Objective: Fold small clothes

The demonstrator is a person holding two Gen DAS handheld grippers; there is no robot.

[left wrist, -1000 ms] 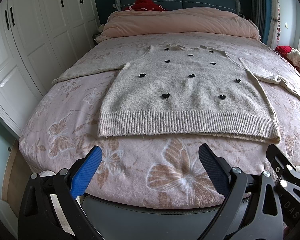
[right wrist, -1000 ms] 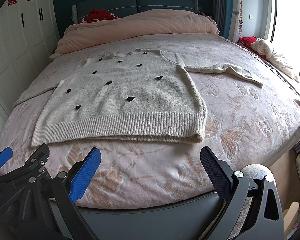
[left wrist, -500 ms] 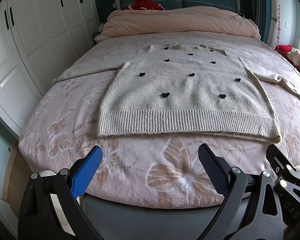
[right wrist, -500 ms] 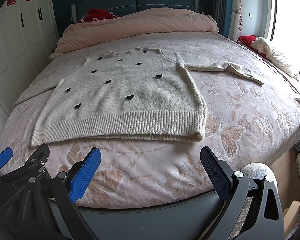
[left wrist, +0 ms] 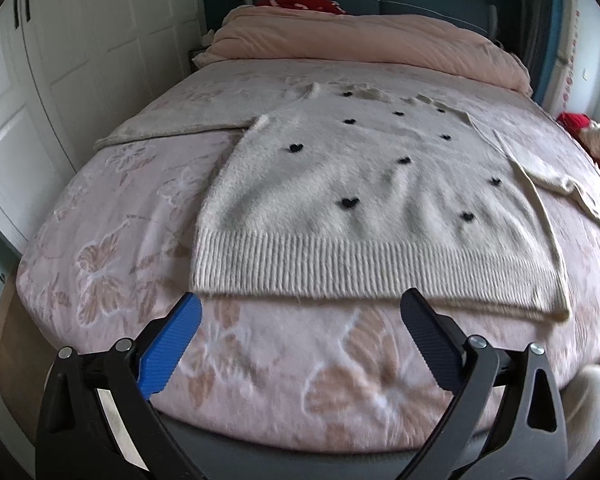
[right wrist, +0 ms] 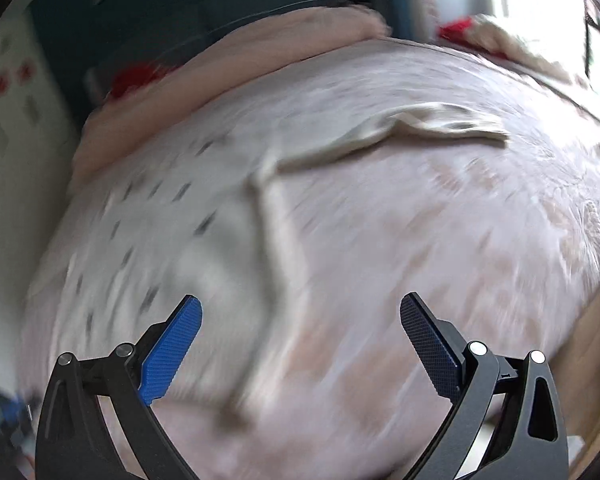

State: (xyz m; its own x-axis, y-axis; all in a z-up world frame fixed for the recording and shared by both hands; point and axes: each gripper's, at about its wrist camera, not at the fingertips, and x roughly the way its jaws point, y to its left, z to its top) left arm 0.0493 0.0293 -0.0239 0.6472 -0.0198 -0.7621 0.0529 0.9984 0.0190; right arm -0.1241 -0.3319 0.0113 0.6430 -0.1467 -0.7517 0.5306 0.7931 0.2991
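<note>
Just beyond the tips of the left gripper, a cream knitted sweater dotted with small black hearts lies flat on a pink bedspread printed with butterflies. Its ribbed hem runs across just past the fingertips, not touching them. The left gripper's fingers are spread wide apart, holding nothing, with only bedspread between them. One sleeve stretches away beyond the left finger, the other beyond the right finger. Past the sweater, a folded pink duvet lies at the head of the bed.

The right wrist view is heavily blurred and tilted. The right gripper also has its fingers spread wide, gripping nothing and touching no fabric. The sweater lies ahead of its left finger, its side edge running up between the fingers, and one sleeve reaches far ahead.
</note>
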